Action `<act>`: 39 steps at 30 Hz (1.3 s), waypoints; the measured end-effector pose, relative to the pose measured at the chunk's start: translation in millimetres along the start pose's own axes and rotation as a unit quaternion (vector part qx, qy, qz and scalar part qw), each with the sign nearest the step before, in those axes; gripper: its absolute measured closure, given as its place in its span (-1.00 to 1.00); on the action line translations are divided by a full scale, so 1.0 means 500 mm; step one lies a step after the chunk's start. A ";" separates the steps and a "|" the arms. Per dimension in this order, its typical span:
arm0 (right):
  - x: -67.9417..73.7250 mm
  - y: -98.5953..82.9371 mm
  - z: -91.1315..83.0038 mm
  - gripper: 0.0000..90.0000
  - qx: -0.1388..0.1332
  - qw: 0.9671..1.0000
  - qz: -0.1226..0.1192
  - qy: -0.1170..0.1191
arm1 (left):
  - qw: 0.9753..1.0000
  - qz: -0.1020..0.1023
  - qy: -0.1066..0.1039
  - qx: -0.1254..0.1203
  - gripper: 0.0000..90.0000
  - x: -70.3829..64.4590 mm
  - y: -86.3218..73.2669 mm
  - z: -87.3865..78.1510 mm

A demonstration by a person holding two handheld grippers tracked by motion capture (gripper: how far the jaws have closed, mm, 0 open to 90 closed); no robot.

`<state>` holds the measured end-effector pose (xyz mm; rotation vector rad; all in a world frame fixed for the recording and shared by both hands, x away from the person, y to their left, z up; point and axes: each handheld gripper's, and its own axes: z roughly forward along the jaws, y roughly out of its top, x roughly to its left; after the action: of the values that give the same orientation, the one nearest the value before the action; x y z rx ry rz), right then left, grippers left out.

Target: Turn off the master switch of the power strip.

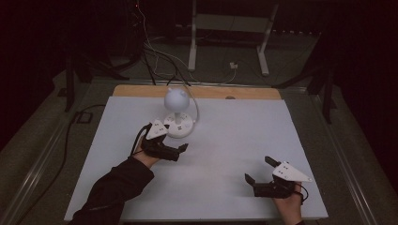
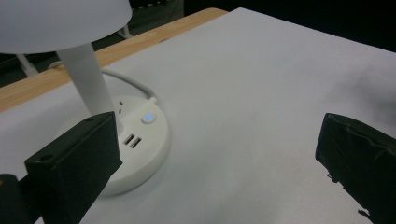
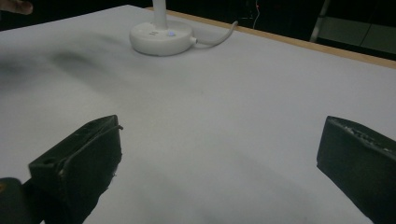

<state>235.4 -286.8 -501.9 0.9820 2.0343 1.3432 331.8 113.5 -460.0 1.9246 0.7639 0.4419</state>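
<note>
A white desk lamp (image 1: 176, 100) with a round shade stands on its disc base (image 1: 184, 125) at the far middle-left of the white table top (image 1: 234, 136). My left gripper (image 1: 174, 138) sits open just in front of that base. In the left gripper view the base (image 2: 144, 144) shows a lit blue button (image 2: 148, 117) and two USB ports (image 2: 132, 140), and the left jaw of my left gripper (image 2: 215, 149) lies close beside it. My right gripper (image 1: 259, 169) rests open near the front right with nothing between its jaws. In the right gripper view my right gripper (image 3: 219, 149) faces the far-off base (image 3: 161, 37).
The lamp's white cable (image 1: 193, 101) runs off the back, over the table's wooden far edge (image 1: 248, 93). Cables and a metal stand (image 1: 230, 33) lie on the dark floor beyond. A dark-sleeved forearm (image 1: 117, 187) comes in at the lower left.
</note>
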 end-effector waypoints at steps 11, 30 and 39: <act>-0.001 0.000 -0.001 -1.00 -0.002 1.000 0.004 0.005 | 0.999 -0.010 0.032 -0.001 -0.99 -0.010 0.010 0.041; -0.001 0.002 -0.005 -1.00 -0.008 1.000 0.007 0.009 | 0.997 -0.011 0.070 0.018 -0.64 -0.010 0.007 0.105; -0.003 0.003 -0.009 -1.00 -0.012 1.000 0.009 0.011 | 0.996 0.007 0.090 0.022 -0.16 -0.014 0.012 0.131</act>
<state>233.4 -289.8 -498.6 0.9818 2.0263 1.3908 368.0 63.4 -484.2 1.9498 0.8823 0.6183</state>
